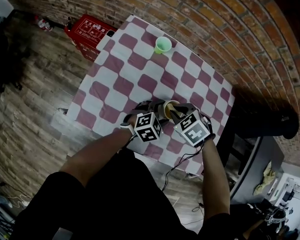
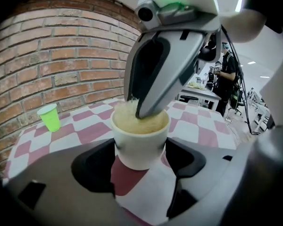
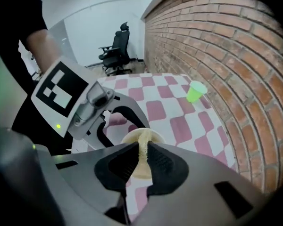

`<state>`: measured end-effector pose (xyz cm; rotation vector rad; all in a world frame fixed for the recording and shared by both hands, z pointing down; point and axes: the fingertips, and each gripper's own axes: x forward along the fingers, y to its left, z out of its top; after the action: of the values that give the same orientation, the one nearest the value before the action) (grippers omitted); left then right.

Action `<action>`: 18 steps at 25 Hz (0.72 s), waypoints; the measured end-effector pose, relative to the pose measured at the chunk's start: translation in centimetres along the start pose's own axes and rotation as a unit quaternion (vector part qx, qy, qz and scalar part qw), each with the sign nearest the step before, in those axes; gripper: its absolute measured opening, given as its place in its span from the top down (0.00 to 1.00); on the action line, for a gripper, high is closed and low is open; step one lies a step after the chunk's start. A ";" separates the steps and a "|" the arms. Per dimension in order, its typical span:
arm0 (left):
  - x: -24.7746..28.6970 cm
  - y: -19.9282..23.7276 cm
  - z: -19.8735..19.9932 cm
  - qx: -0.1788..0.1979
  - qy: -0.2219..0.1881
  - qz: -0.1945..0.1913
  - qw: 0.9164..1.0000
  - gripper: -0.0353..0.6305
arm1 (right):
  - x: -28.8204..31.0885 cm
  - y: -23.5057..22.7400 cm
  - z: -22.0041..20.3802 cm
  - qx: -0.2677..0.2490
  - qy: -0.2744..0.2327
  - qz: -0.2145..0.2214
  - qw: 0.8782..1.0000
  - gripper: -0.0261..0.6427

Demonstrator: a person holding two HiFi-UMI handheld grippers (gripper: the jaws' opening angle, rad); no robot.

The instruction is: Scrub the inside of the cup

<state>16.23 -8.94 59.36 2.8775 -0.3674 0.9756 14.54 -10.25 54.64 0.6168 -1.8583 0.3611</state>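
A white cup (image 2: 140,145) stands on the pink-and-white checked tablecloth (image 1: 120,79), near its front edge. My left gripper (image 2: 140,149) is shut on the cup, one jaw pressing each side of its wall. From above, my right gripper (image 3: 142,157) points steeply down into the cup's mouth (image 3: 153,136) and is shut on a pale yellow sponge (image 3: 142,149). That sponge (image 2: 128,108) shows at the rim under the right gripper's fingers (image 2: 153,79). In the head view both marker cubes flank the cup (image 1: 170,107).
A small green cup (image 1: 162,45) stands at the table's far edge by the brick wall (image 1: 230,29). A red box (image 1: 90,30) lies on the wooden floor at the left. Desks and a standing person (image 2: 225,74) are beyond the table's right side.
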 end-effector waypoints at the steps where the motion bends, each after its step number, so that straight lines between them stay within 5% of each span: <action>1: 0.0 0.0 0.0 0.000 0.000 0.000 1.000 0.45 | 0.7 -0.1 -0.3 0.001 0.006 0.013 1.000 0.86; 6: 0.0 0.1 -0.2 0.001 0.000 0.000 1.000 0.45 | 1.3 0.5 -0.3 0.064 -0.002 0.103 0.993 0.86; 10: 0.0 0.0 -0.3 0.002 0.001 -0.002 1.000 0.45 | -2.3 0.7 1.3 0.125 -0.060 0.160 0.977 0.86; 15: 0.0 0.0 -0.3 0.003 0.002 -0.003 1.000 0.45 | -8.6 -1.1 3.3 0.148 -0.150 0.149 0.966 0.86; 18: 0.1 0.0 -0.1 0.003 0.003 -0.004 1.000 0.45 | -9.6 -2.1 3.0 0.118 -0.139 0.112 0.977 0.86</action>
<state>16.19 -8.92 59.51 2.8792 -0.3534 0.9858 16.06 -11.26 44.50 0.6440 -2.1798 0.6800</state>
